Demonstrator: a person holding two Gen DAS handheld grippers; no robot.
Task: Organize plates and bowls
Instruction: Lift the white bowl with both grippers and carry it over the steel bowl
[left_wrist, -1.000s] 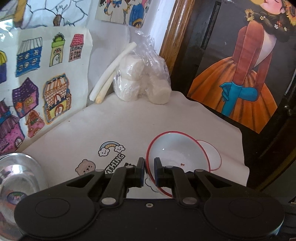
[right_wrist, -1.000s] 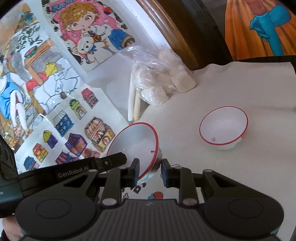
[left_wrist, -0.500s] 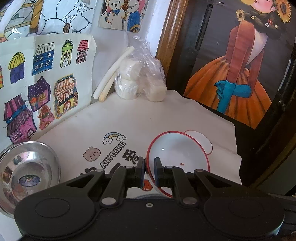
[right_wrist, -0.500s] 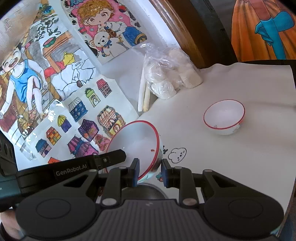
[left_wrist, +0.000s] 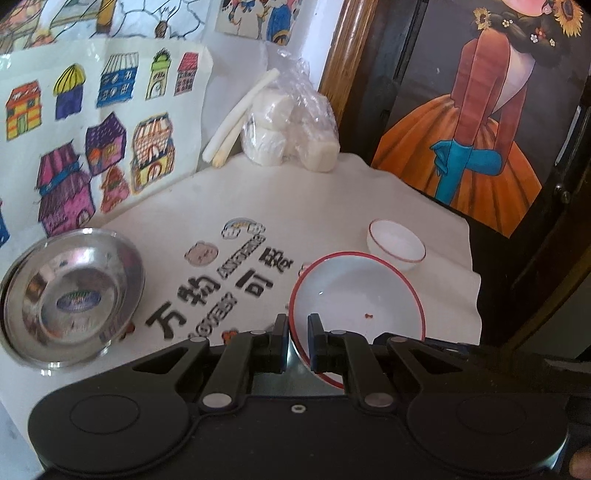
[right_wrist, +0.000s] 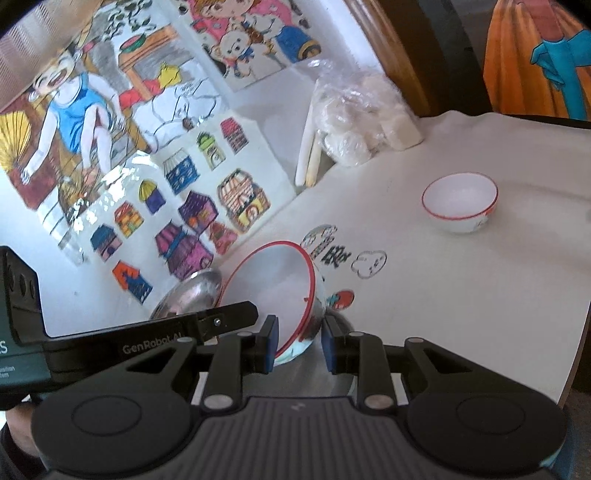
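From my left wrist camera: left gripper (left_wrist: 296, 334) is closed on the near rim of the large red-rimmed bowl (left_wrist: 360, 295), one finger outside the wall, one inside. Bowl interior is white with a small red speck. Beyond it, to the right, a small red-rimmed bowl (left_wrist: 397, 245) sits upright on the white tablecloth (left_wrist: 314, 195), apart from the held bowl. Steel bowl (left_wrist: 72, 295) stands at far left on the cloth. Printed cartoons and black characters (left_wrist: 229, 284) lie between the two. Plastic bag of white lumps (left_wrist: 291, 136) rests at the back wall, two white sticks (left_wrist: 236, 122) leaning beside it.
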